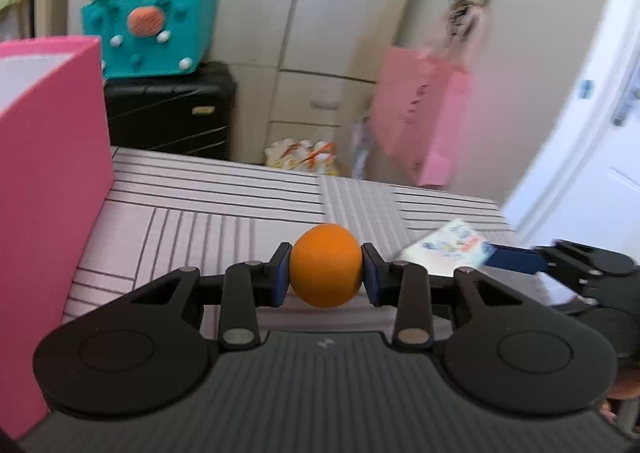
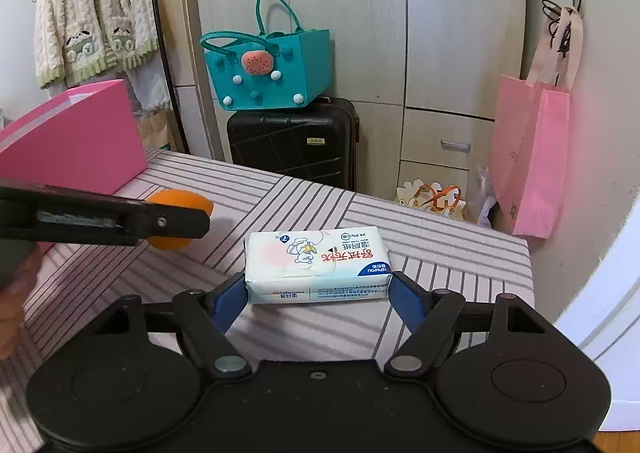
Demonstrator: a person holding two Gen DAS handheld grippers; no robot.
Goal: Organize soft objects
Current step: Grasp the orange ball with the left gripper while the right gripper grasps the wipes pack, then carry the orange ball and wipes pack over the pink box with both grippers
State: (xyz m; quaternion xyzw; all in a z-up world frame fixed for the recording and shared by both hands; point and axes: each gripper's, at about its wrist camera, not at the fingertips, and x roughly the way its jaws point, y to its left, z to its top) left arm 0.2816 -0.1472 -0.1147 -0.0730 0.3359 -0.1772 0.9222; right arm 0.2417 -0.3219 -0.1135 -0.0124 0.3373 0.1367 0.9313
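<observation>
An orange soft ball sits between the blue pads of my left gripper, which is shut on it just above the striped tablecloth. In the right wrist view the same ball shows behind a black left finger. A white wet-wipes pack lies flat on the cloth, and my right gripper has its pads against the pack's two short ends. The pack and a blue right pad appear at the right of the left wrist view.
A tall pink open box stands on the table's left side, close to the ball. Beyond the far edge are a black suitcase with a teal bag on it, wardrobe doors and a hanging pink bag.
</observation>
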